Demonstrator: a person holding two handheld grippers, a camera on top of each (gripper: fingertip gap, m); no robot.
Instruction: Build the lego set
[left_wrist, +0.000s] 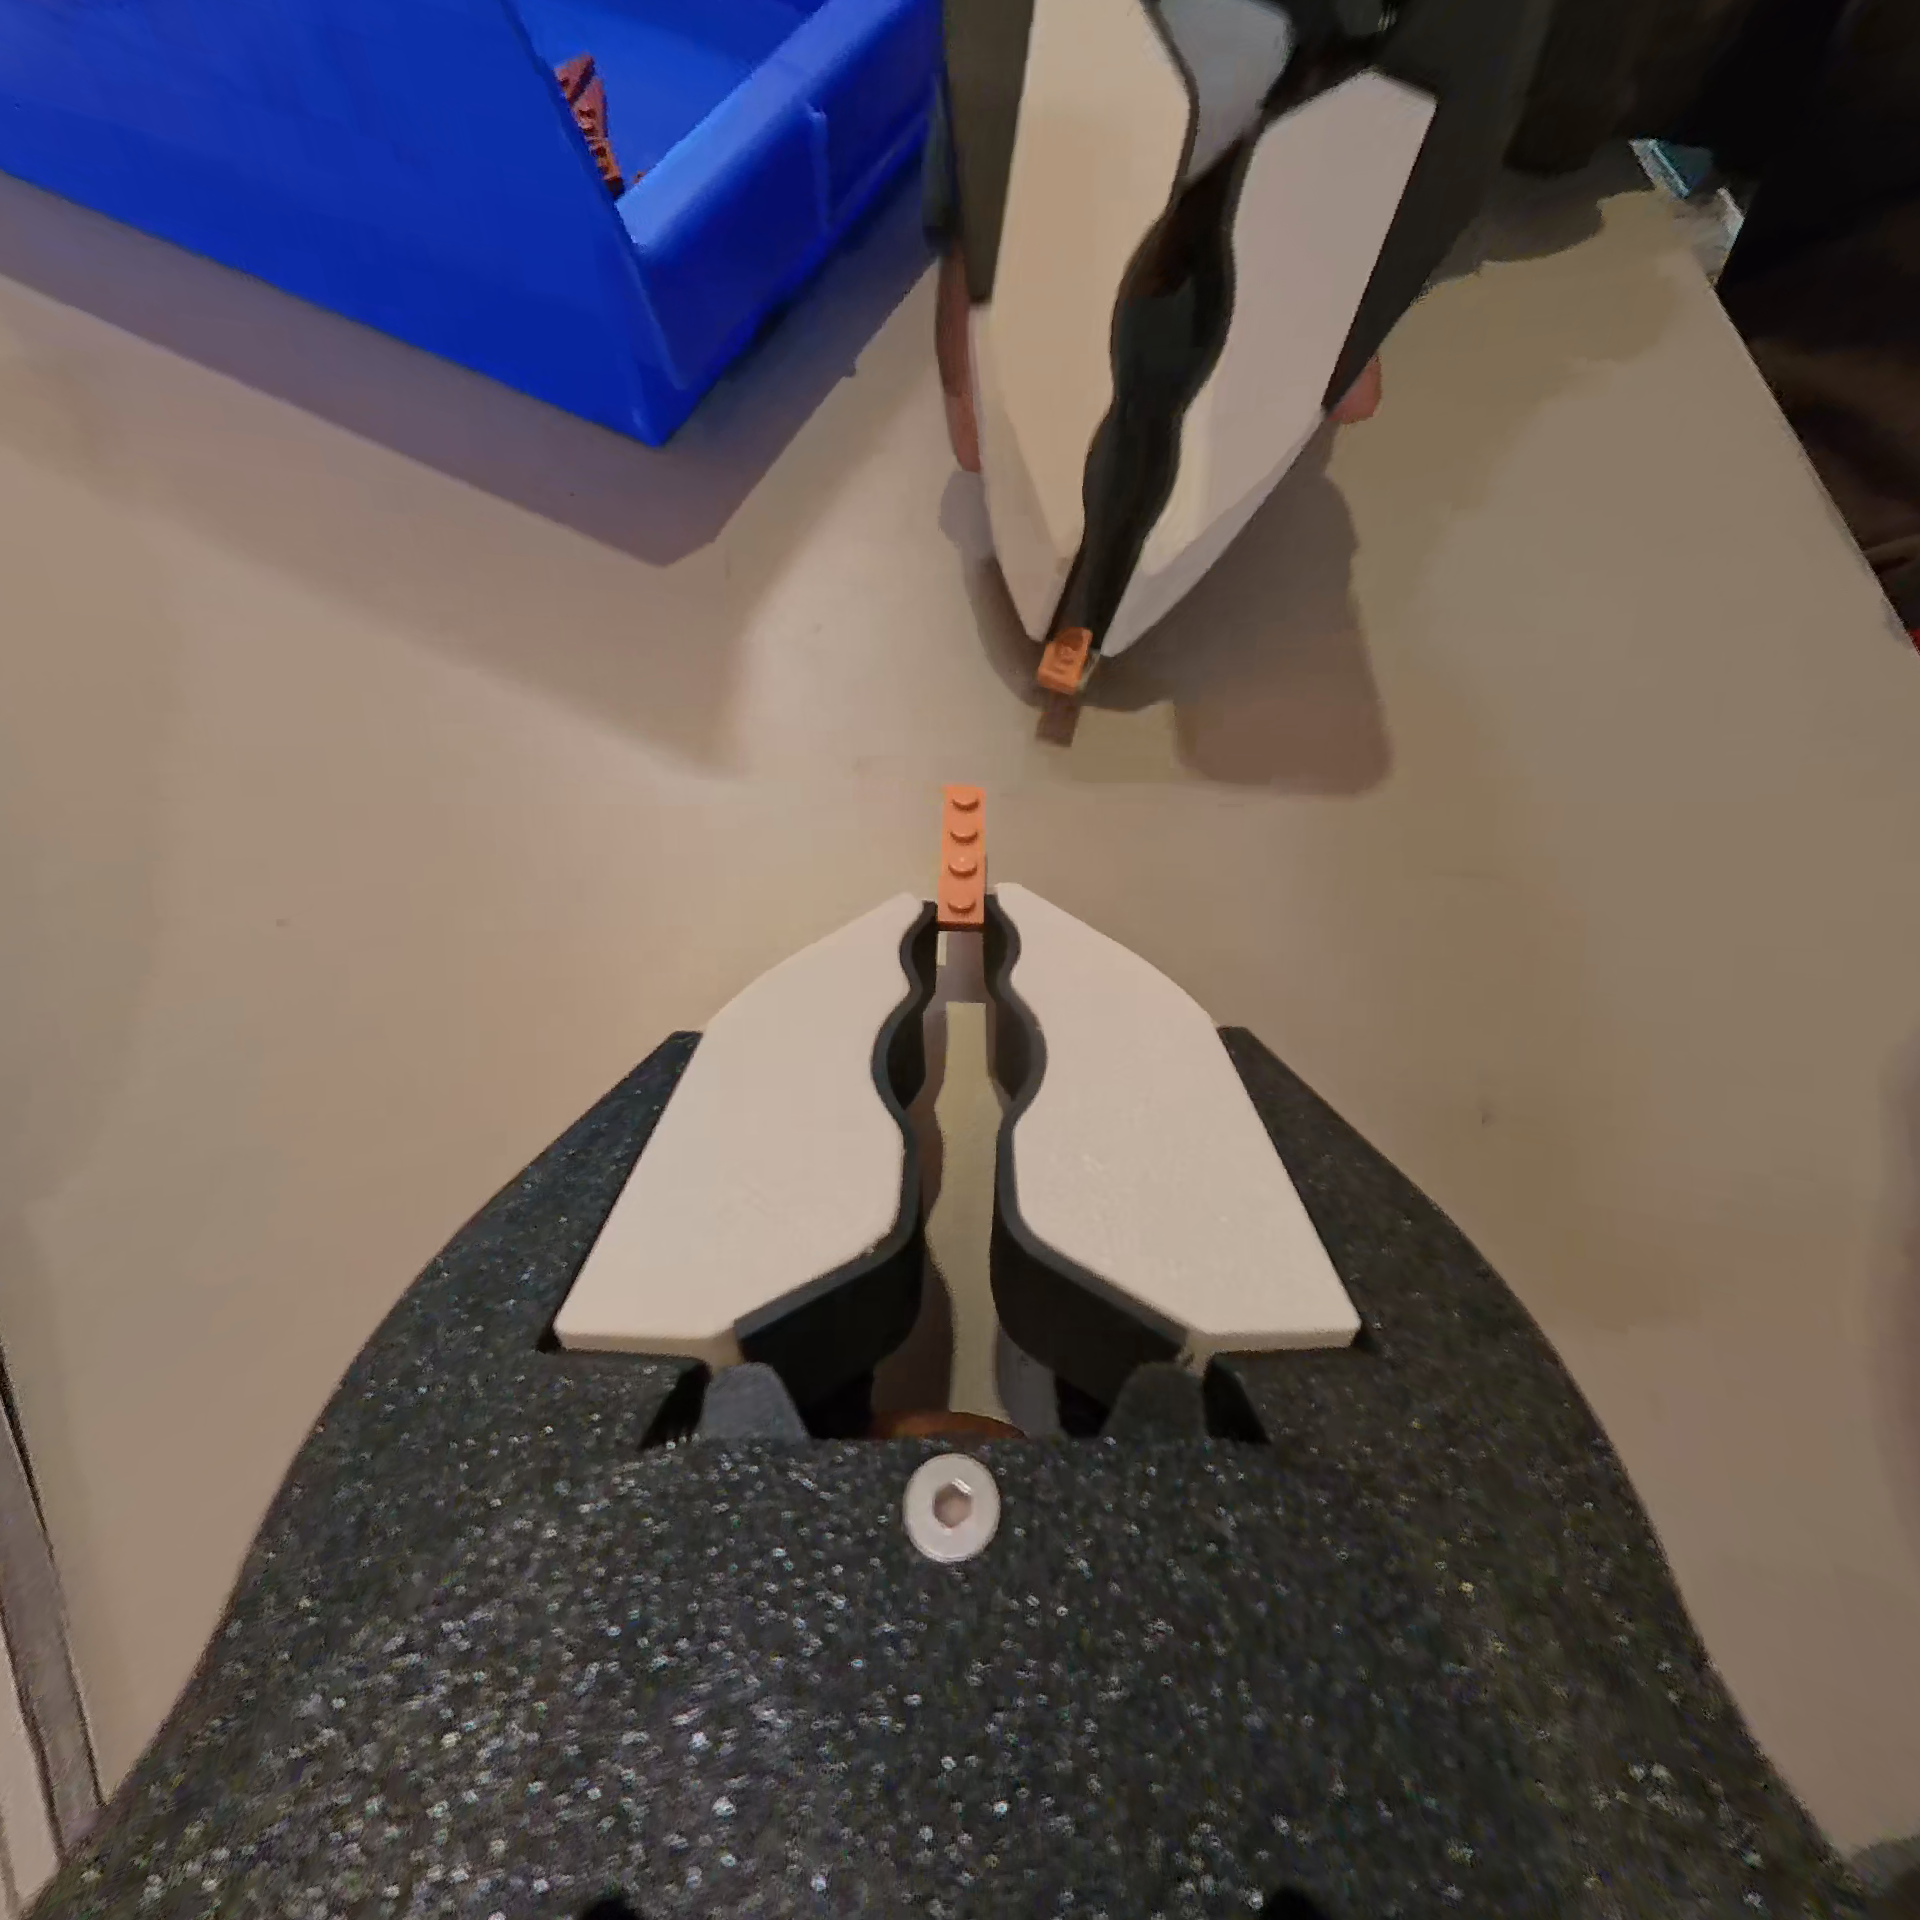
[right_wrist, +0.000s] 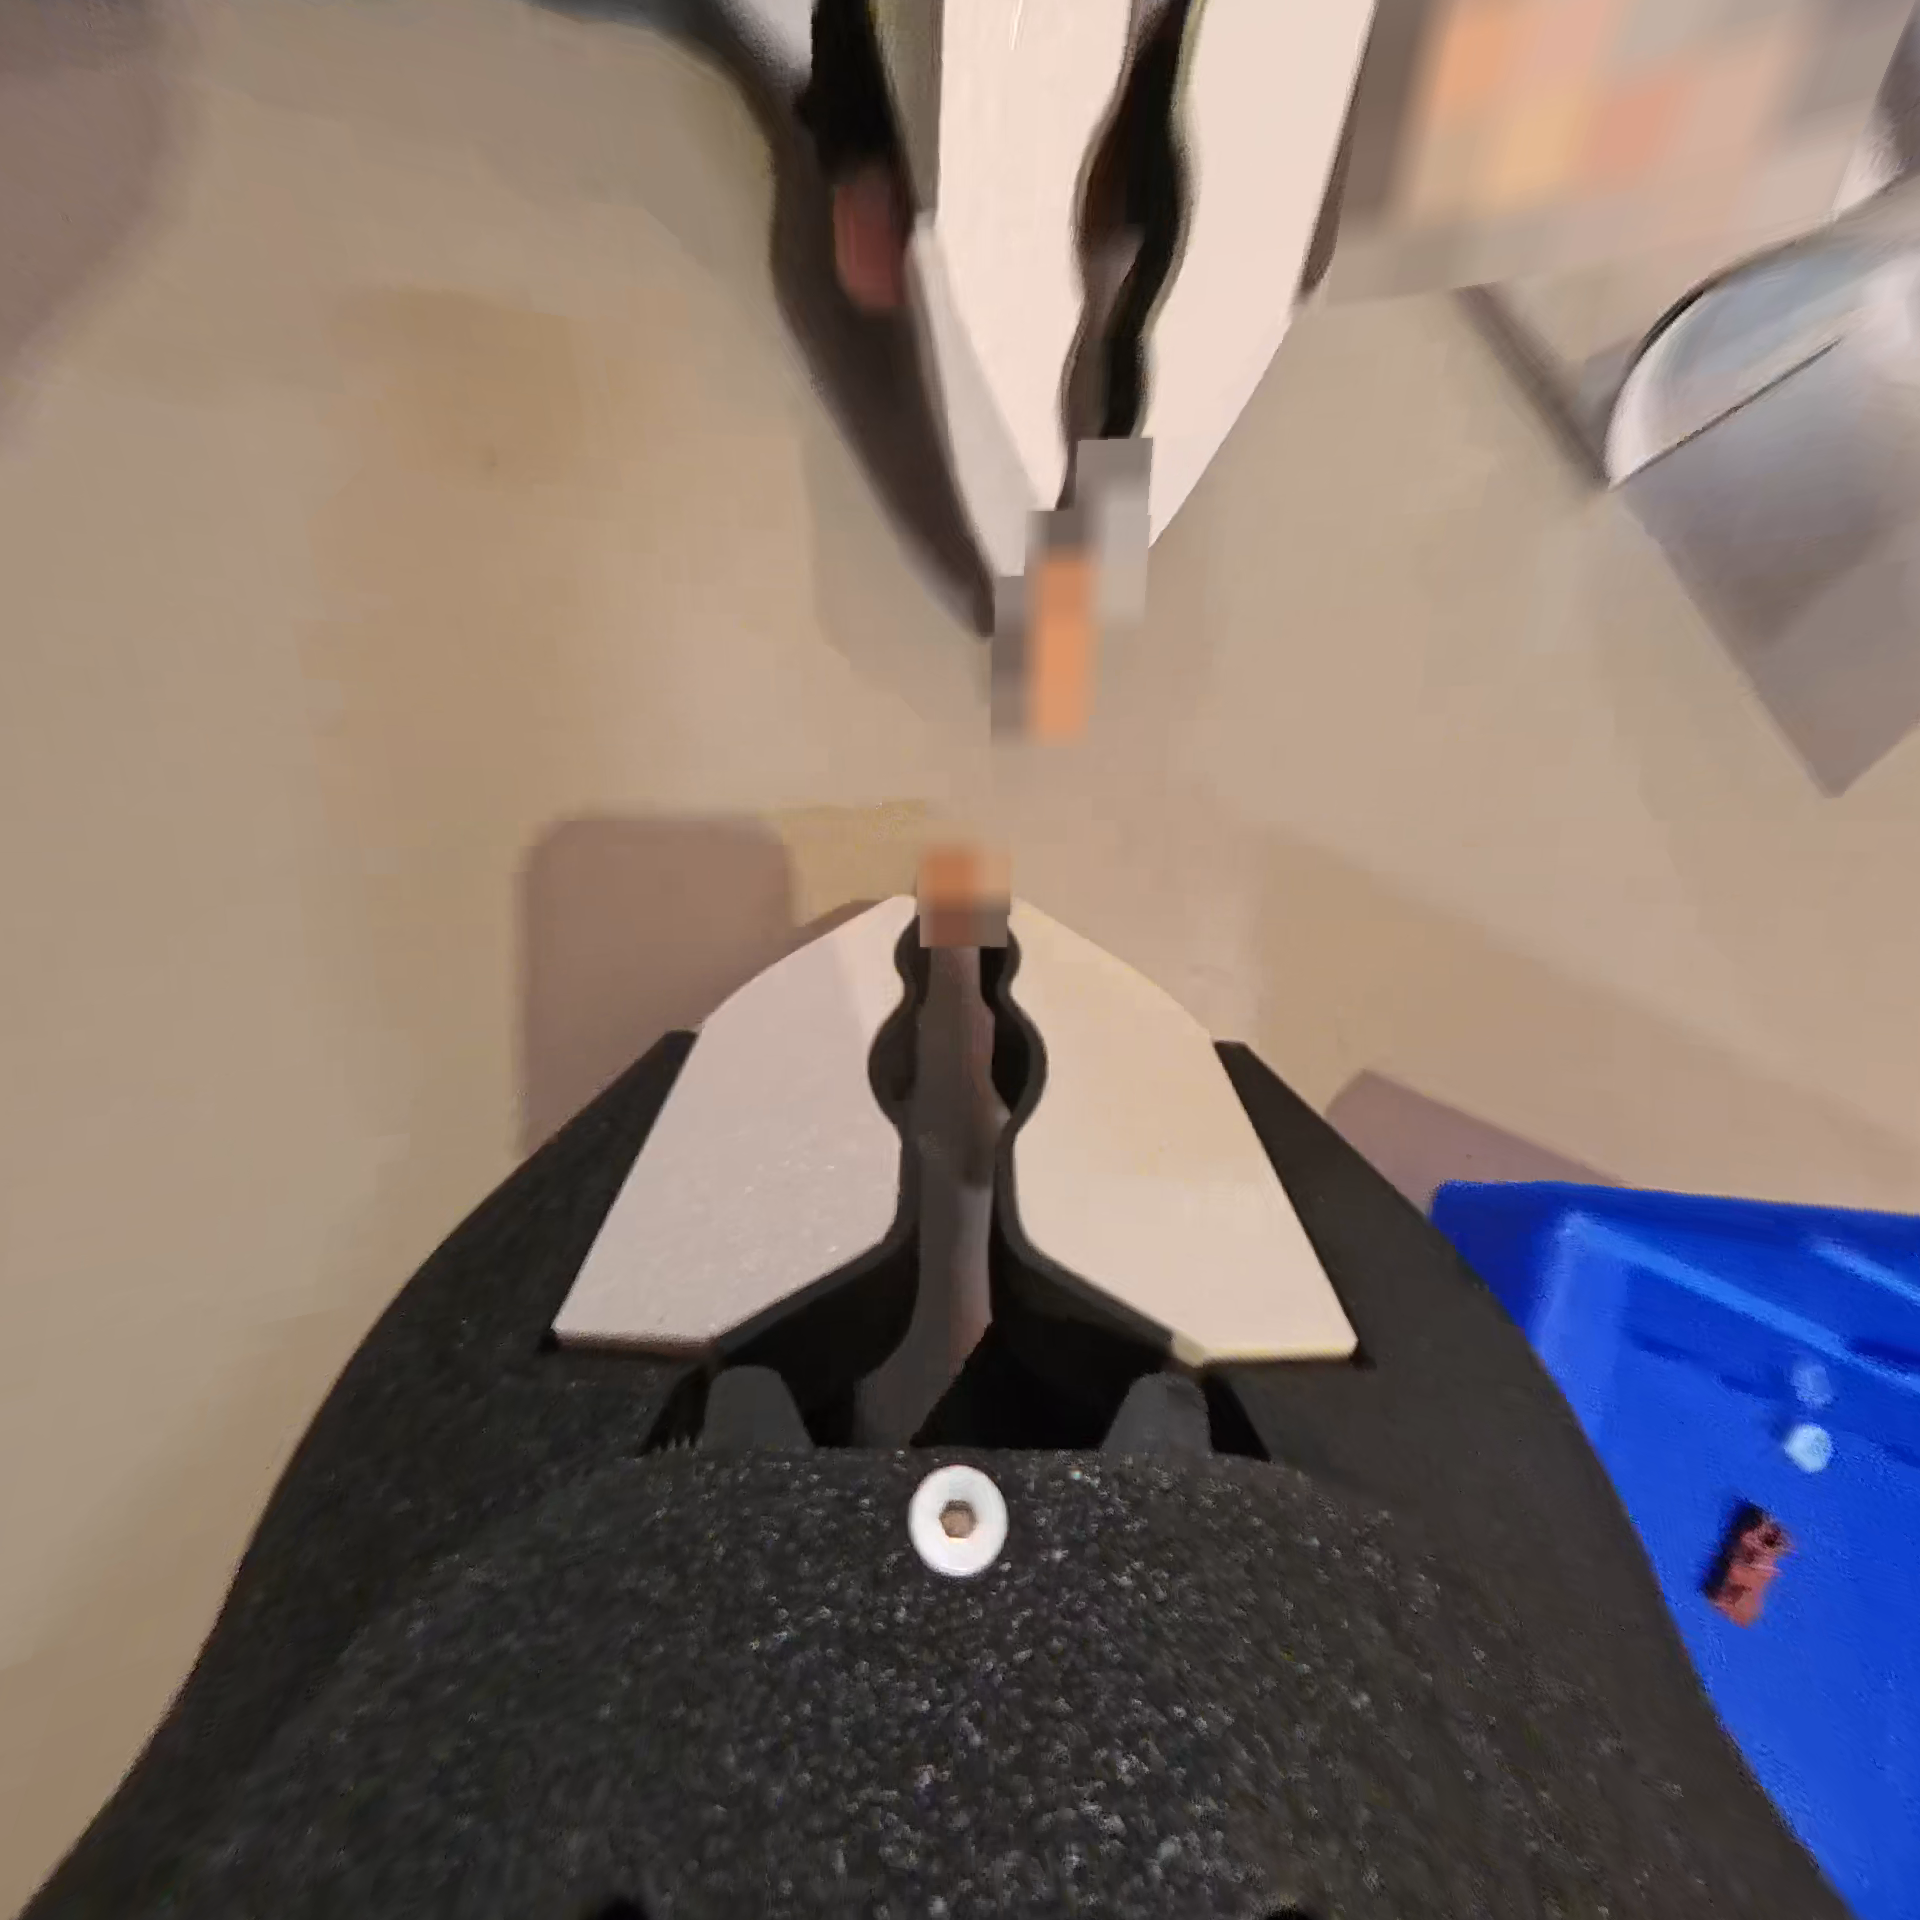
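Where the left wrist view begins, at lower centre, the left gripper (left_wrist: 961, 914) with white fingers and black wavy pads is clamped on the near end of a flat orange four-stud plastic building plate (left_wrist: 963, 868); pinched at one end only, the plate juts forward, level, studs up, clear of the beige matte tabletop (left_wrist: 416, 831). Upper right: the right gripper (left_wrist: 1070, 649), tips down near the tabletop, closed on a small orange studded plastic piece (left_wrist: 1066, 663) that pokes out below its tips. Upper left: an open-fronted blue plastic bin (left_wrist: 520, 260) holding reddish-brown pieces. Right wrist view, blurred: own gripper at centre, its tips closed on the small orange piece, patched over; the left gripper hangs at upper centre with its plate; bin at lower right.
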